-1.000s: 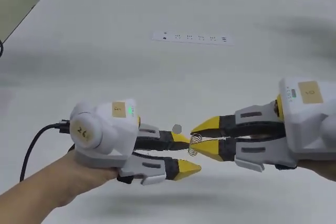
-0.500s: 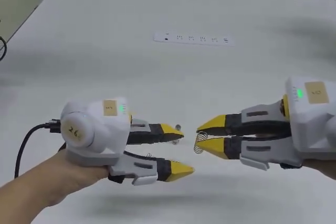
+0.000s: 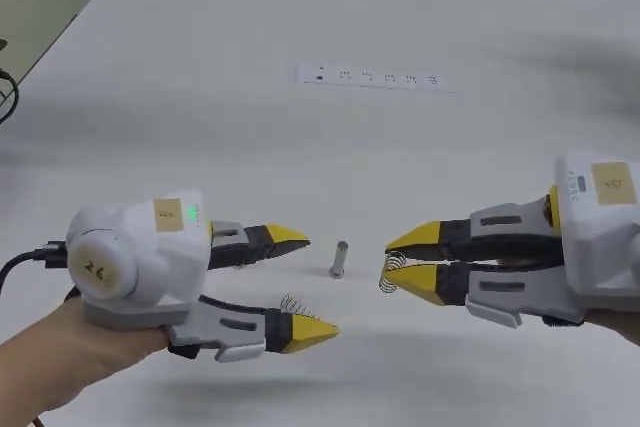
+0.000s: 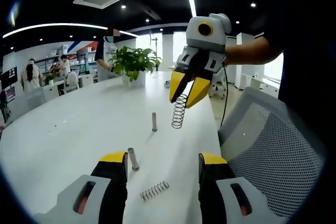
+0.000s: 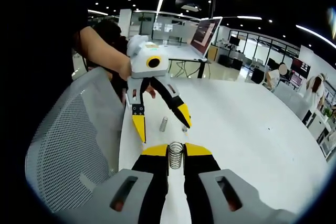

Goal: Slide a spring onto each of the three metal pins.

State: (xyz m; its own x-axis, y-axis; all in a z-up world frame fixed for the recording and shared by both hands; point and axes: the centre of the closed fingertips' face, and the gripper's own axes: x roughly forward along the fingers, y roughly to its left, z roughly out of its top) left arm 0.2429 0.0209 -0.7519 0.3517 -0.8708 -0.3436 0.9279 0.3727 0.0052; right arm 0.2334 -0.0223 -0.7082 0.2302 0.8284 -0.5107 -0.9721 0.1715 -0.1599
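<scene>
Pinches a spring (image 3: 391, 273) in the right gripper (image 3: 392, 264), axis near upright, just right of the standing pin (image 3: 340, 258); spreads the left gripper (image 3: 320, 284) wide, left of it.

The tabletop (image 3: 200, 37) is big, white and smooth. A long white power strip (image 3: 370, 77) lies flat on it, far back. Closer in, a small metal pin (image 3: 340, 258) stands up straight on the tabletop, all by itself. In the left gripper view a second pin (image 4: 133, 159) also stands up straight, a little way from the first one. A spring (image 4: 154, 190) lies on its side on the tabletop, just beside the second pin but not touching it.
</scene>
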